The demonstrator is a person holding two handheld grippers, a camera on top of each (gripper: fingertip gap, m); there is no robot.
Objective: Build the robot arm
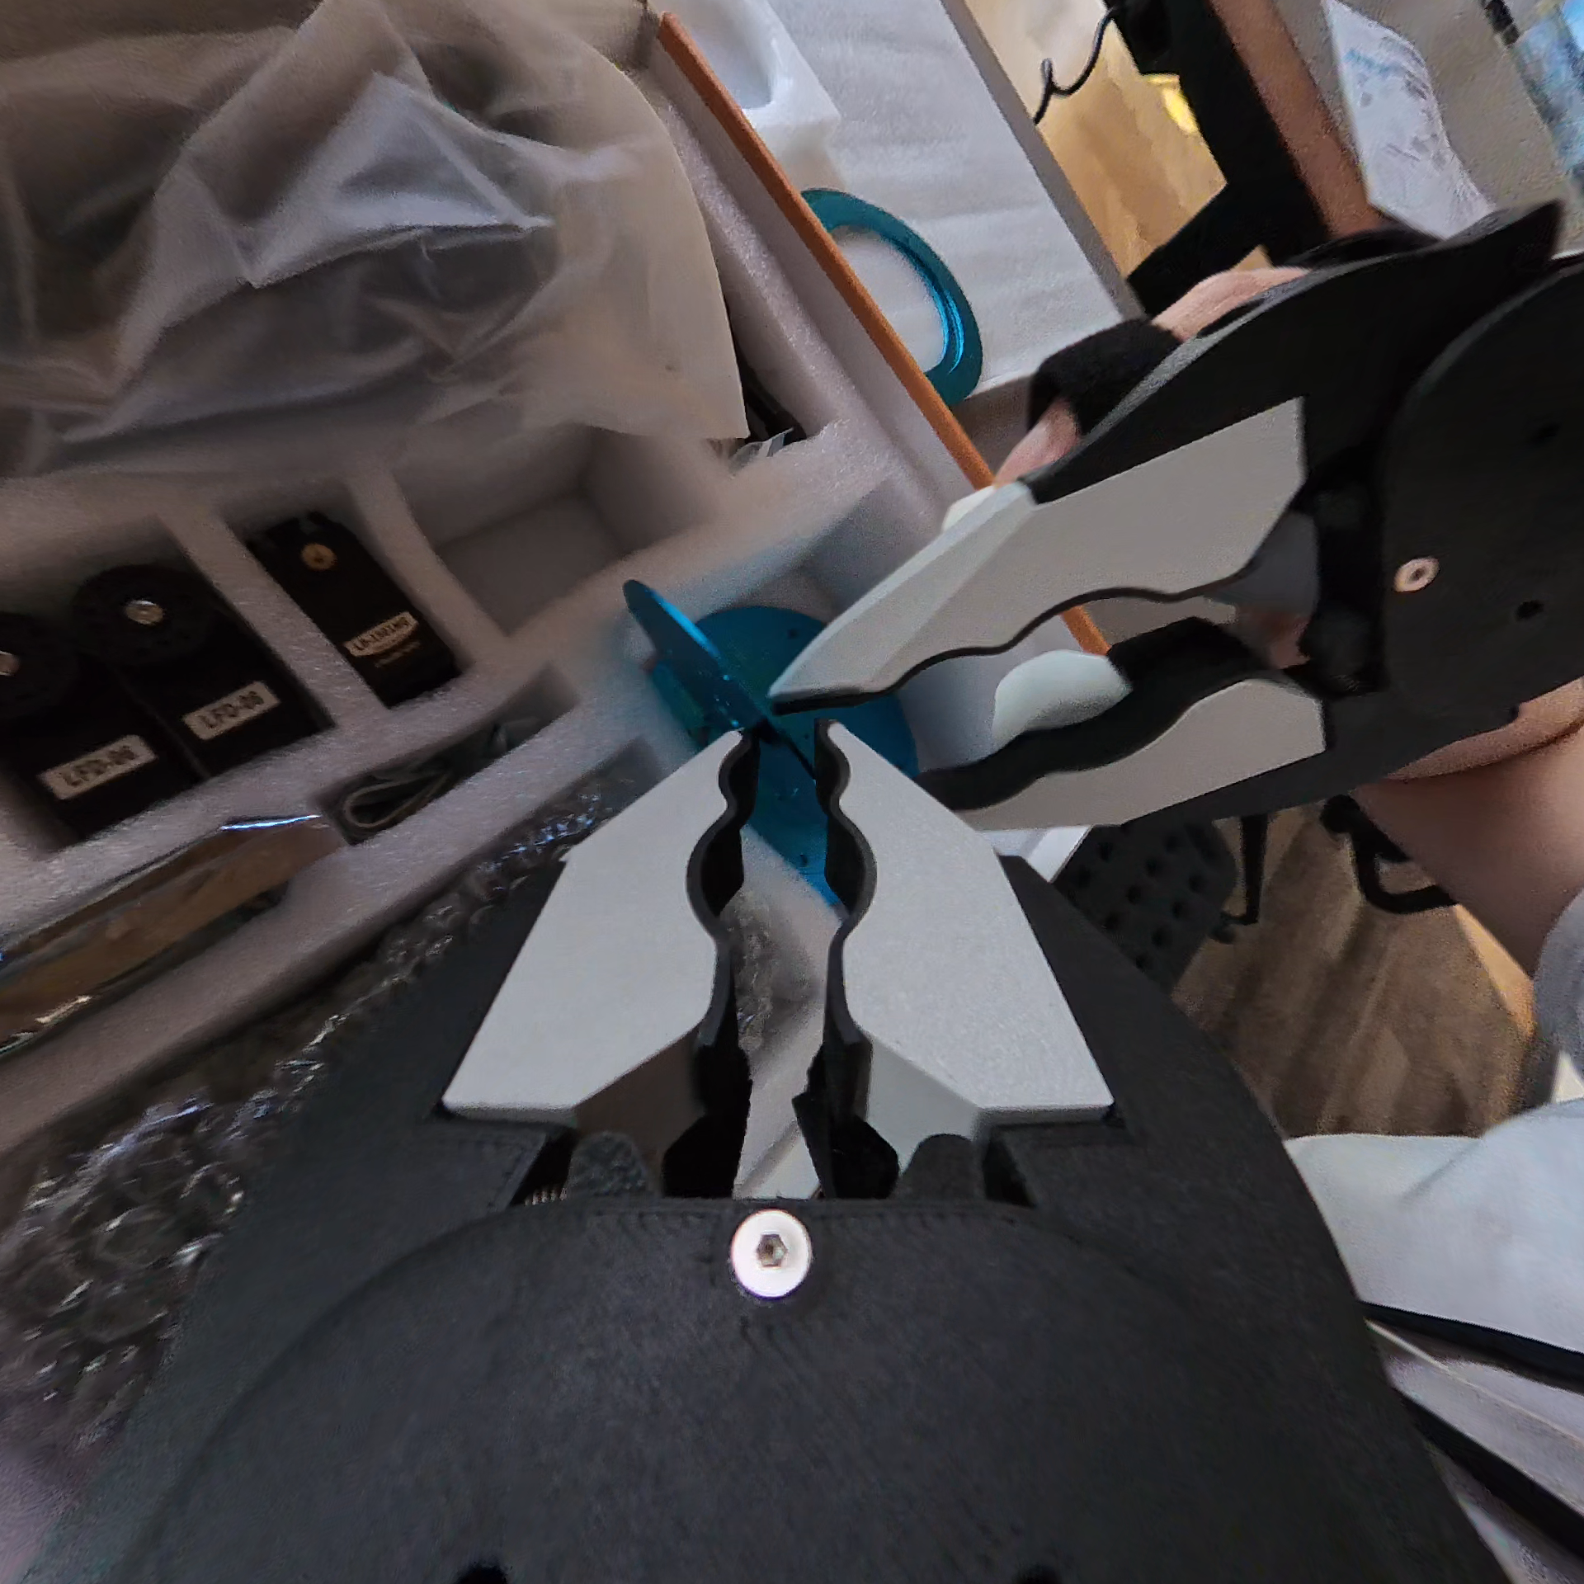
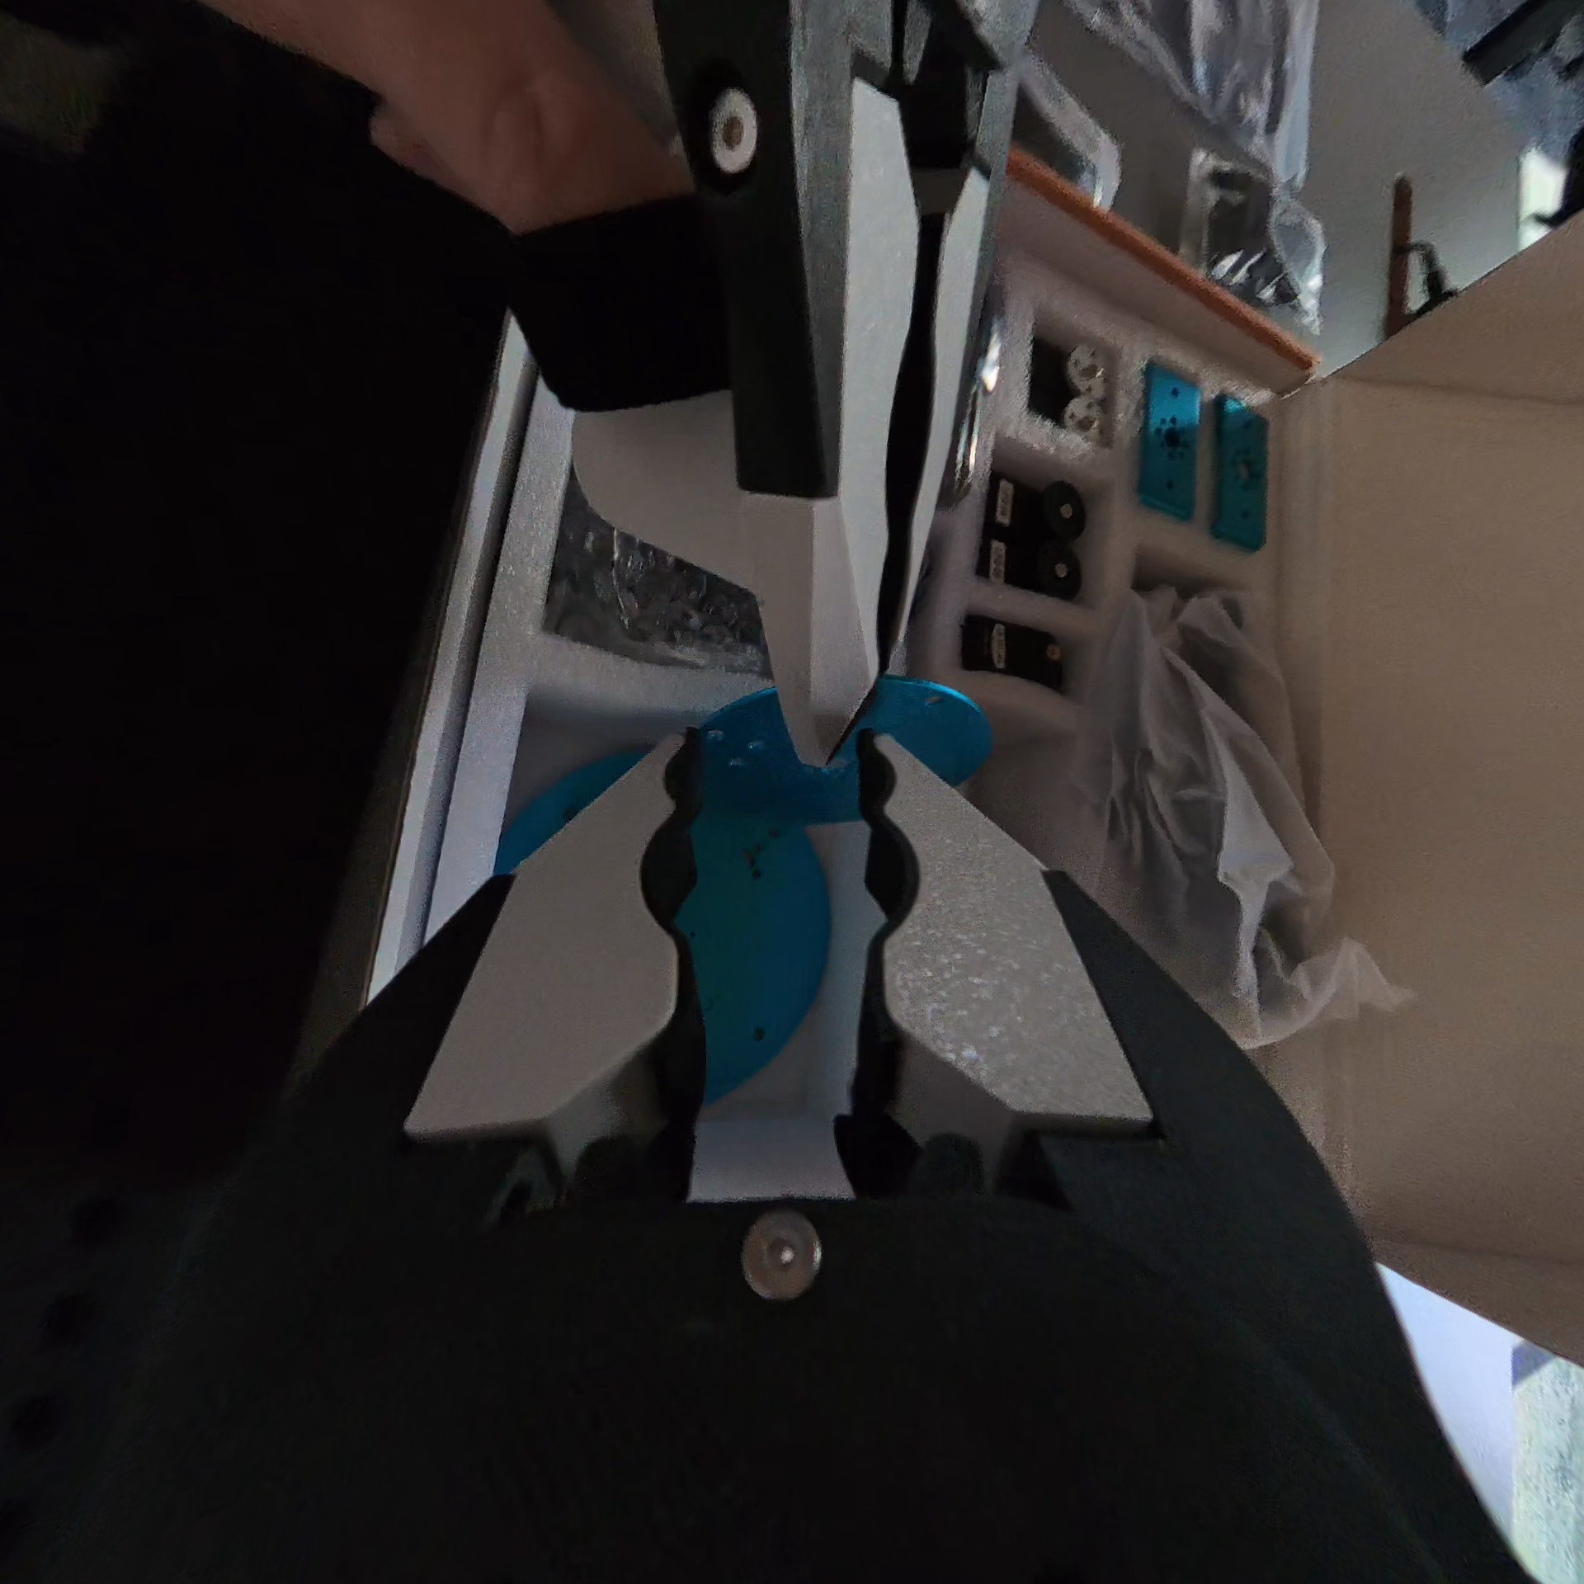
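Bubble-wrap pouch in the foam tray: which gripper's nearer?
Left. The left gripper runs right alongside the bubble-wrap pouch. The right gripper comes in from beyond the blue discs.

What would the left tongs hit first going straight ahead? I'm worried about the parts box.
Most likely the tilted blue disc, just past the left tongs' tips; the right tongs meet there too. Depth is unclear.

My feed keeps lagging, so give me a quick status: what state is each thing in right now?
left hand-held gripper: open, tips at the tilted disc
right hand-held gripper: open, astride a disc edge
upper blue disc: tilted up
lower blue disc: lying in its foam slot
black servos: seated in foam slots
foam-lined box: open
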